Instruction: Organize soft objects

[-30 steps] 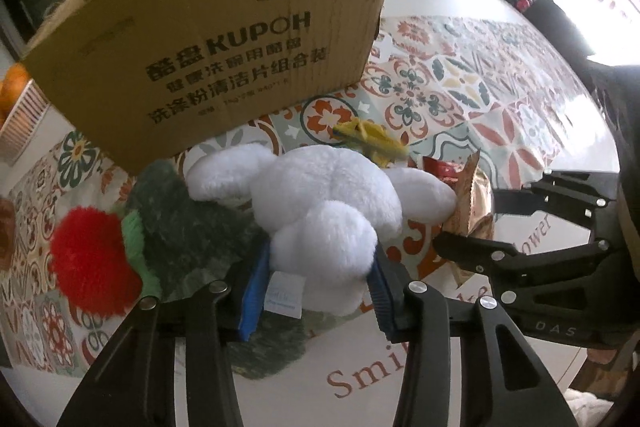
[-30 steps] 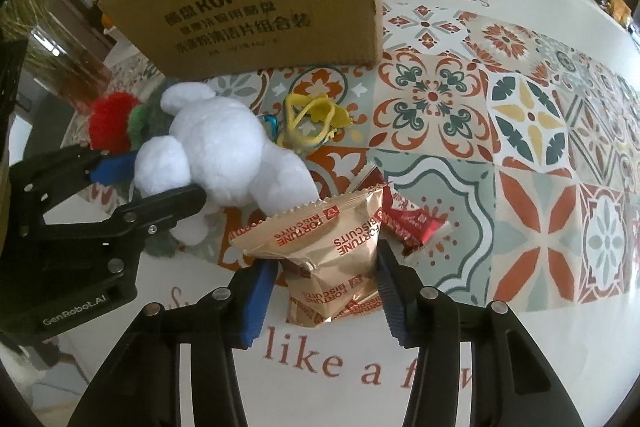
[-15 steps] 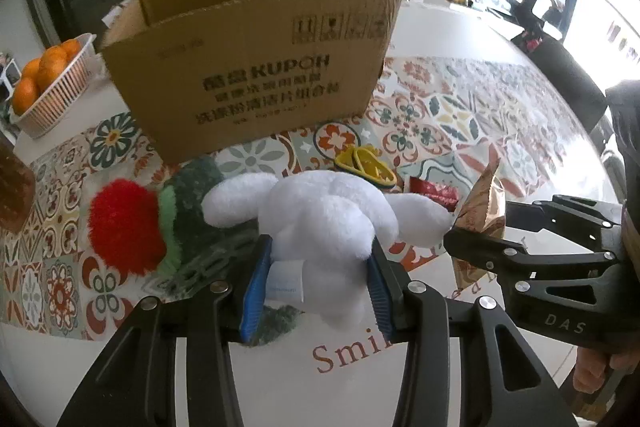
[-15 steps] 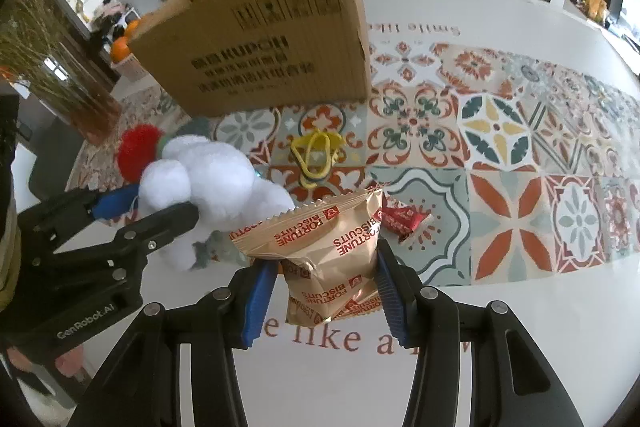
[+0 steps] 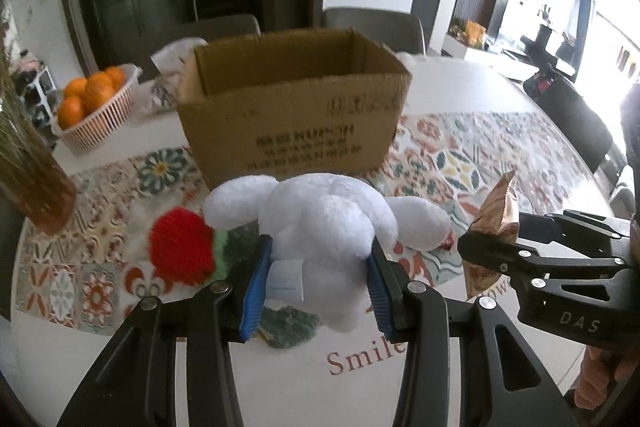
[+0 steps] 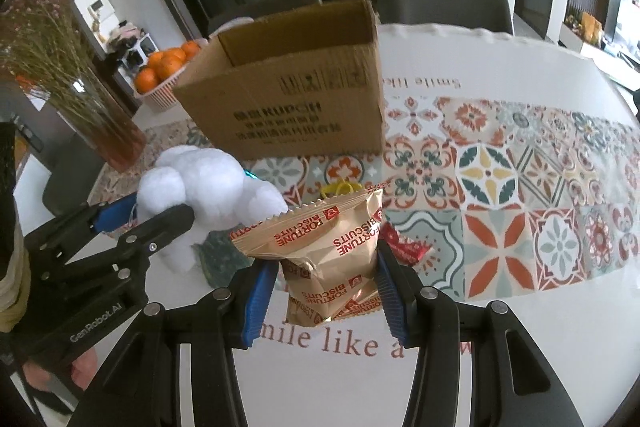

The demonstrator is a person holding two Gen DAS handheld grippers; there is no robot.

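Both tools have come up off the table since a second ago, so I now look down into the open box, where before I saw only its front wall. My left tool (image 5: 318, 281) is clamped on the white plush (image 5: 332, 223), blue pads pressed into its sides, and the plush hangs clear of the table (image 5: 280, 379). My right tool (image 6: 322, 291) grips the biscuit bag (image 6: 332, 259) by its lower half, also off the table. Below the plush lie a red pom-pom (image 5: 180, 251) and a dark green plush (image 5: 288, 323). A red wrapper (image 6: 404, 247) and a yellow ring (image 6: 340, 187) lie just beyond the bag. Behind them stands the box (image 5: 296, 123), and left of it a basket of oranges (image 5: 92, 107) and a vase (image 6: 108, 131).
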